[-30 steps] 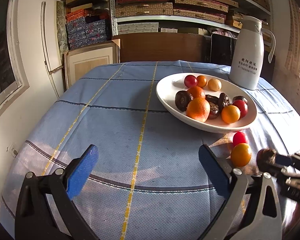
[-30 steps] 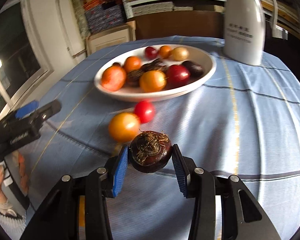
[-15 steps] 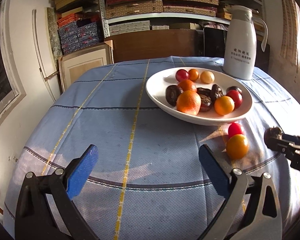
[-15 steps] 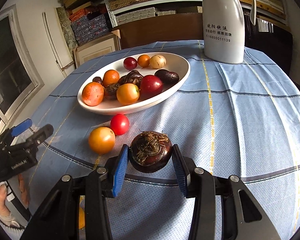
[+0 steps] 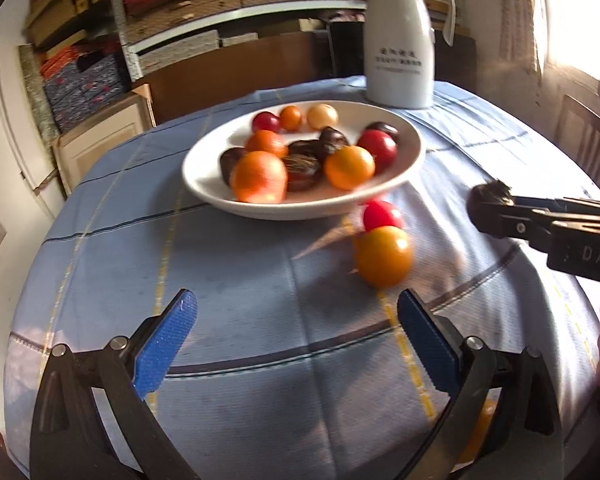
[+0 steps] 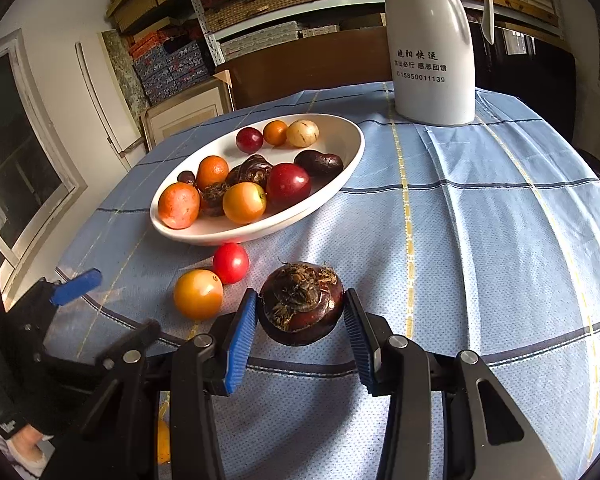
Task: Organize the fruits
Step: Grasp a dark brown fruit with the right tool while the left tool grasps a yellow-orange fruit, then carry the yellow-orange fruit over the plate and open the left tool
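Observation:
A white oval plate (image 5: 414, 148) (image 6: 350, 160) holds several orange, red and dark brown fruits. On the blue cloth in front of it lie a yellow-orange tomato (image 5: 383, 256) (image 6: 198, 294) and a small red tomato (image 5: 382, 216) (image 6: 230, 263), touching. My right gripper (image 6: 301, 320) is shut on a dark brown water chestnut (image 6: 301, 304) (image 5: 490, 202), held above the cloth right of the two tomatoes. My left gripper (image 5: 296, 338) is open and empty, low over the cloth, just short of the yellow-orange tomato.
A tall white thermos jug (image 5: 400, 40) (image 6: 432, 48) stands behind the plate at the table's far side. Shelves with boxes and a wooden cabinet (image 6: 300, 64) lie beyond the round table. A chair back (image 5: 584, 132) stands at the right.
My left gripper has moved forward and to the right, closer to the two loose tomatoes. My right gripper has kept its hold on the water chestnut and shifted slightly nearer the plate.

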The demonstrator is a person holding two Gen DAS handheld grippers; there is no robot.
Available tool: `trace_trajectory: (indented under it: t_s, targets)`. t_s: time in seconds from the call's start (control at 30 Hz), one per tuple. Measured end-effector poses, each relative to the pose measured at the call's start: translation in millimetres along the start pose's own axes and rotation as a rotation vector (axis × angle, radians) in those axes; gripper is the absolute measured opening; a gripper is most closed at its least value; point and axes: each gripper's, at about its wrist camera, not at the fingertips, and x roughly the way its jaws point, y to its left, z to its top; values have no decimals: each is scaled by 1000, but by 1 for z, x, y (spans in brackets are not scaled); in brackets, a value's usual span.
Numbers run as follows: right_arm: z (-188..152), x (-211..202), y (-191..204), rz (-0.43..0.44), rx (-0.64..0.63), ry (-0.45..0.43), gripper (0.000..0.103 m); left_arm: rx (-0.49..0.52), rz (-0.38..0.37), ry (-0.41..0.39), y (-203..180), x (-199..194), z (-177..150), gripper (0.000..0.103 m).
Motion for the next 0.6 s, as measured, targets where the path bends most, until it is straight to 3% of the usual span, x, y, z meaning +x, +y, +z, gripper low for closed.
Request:
trace_trajectory:
  t_s: [0.3,0.33,0.37,0.43,0.47,0.6]
  targets:
    - [2,-2,-6,14,24,-6,44,44,-30,38,-26,30,25,98]
    - [2,-2,-7,16,30,-6,44,51,-37,44,-28,32,26,93]
    - [2,-2,-7,17,32,-5,44,56,-55,55,-29,34,26,73]
    - [2,-2,-7,19,31,-5,45,36,-125,94,-26,41,26,44]
    - [2,-2,-7,20,30,-5,45,18,-155,107,-24,44,26,37]
    - [1,-1,-8,20,38,-2,45,-15,-195,91,-19,42,25,36]
